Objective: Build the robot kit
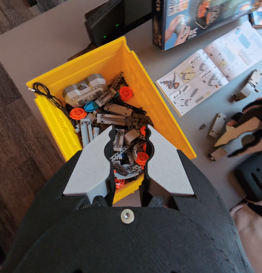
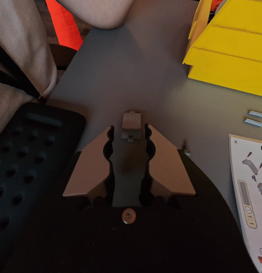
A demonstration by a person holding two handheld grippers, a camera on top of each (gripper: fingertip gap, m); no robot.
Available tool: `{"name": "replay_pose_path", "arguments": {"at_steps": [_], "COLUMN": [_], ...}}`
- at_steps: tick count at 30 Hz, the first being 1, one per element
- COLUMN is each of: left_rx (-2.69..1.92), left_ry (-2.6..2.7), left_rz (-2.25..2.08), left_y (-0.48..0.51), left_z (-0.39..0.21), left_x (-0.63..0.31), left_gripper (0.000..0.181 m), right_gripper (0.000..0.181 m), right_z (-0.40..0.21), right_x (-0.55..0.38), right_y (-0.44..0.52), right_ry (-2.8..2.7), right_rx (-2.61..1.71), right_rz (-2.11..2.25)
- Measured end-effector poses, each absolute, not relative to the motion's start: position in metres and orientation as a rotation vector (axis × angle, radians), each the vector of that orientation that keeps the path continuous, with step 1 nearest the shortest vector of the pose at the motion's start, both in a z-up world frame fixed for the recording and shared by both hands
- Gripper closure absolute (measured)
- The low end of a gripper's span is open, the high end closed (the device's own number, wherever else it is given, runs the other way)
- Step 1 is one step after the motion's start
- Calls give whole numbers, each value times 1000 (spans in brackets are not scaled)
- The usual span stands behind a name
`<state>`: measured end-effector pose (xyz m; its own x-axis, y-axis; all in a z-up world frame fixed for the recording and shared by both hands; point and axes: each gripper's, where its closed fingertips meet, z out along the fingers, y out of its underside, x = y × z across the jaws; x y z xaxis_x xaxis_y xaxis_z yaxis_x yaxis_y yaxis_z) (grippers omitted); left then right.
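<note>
My left gripper [image 1: 129, 128] is open and empty, hovering above a yellow bin [image 1: 154, 96] filled with grey, black and orange building parts, among them a large grey block [image 1: 84, 88] and orange wheels [image 1: 125, 93]. My right gripper [image 2: 128, 127] is open, low over the grey table, with a small grey part [image 2: 131, 126] lying on the table between and just beyond its fingertips. It does not touch the part. The right gripper also shows blurred at the right edge of the left wrist view [image 1: 236, 135].
An open instruction booklet [image 1: 208, 73] lies right of the bin, a picture box [image 1: 201, 22] and a black device [image 1: 112, 22] behind it. Loose grey parts [image 1: 217, 127] lie on the table. A black perforated pad [image 2: 31, 155] sits left of my right gripper; two pale blue pins [image 2: 255, 118] lie at its right. Tip to tip, the grippers are about 30 cm apart. Between my left fingertips and the large grey block [image 1: 84, 88] there is roughly 15 cm.
</note>
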<state>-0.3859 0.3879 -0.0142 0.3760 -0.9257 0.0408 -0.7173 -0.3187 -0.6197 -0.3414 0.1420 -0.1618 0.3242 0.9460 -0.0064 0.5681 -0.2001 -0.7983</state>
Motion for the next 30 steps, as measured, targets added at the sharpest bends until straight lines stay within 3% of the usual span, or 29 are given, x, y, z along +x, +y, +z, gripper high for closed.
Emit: {"name": "replay_pose_path", "arguments": {"at_steps": [10, 19, 23, 30], "left_rx": [-2361, -2400, -2475, -2542], "left_ry": [1331, 1431, 1428, 1509], "left_rz": [-488, -265, -407, -442], "left_y": [448, 479, 468, 446], "left_z": [-84, -147, -158, -155], "left_x": [-378, -373, -366, -374], "left_gripper": [146, 145, 144, 166], "right_gripper": [139, 145, 146, 149], "right_z": [-51, -80, -84, -87], "right_x": [-381, -406, -406, -397], "right_y": [148, 134, 133, 142], "right_ry": [-826, -1040, -1057, -1009], "right_rx": [-1570, -1471, -1474, -1514], "right_rz": [953, 659, 644, 651]}}
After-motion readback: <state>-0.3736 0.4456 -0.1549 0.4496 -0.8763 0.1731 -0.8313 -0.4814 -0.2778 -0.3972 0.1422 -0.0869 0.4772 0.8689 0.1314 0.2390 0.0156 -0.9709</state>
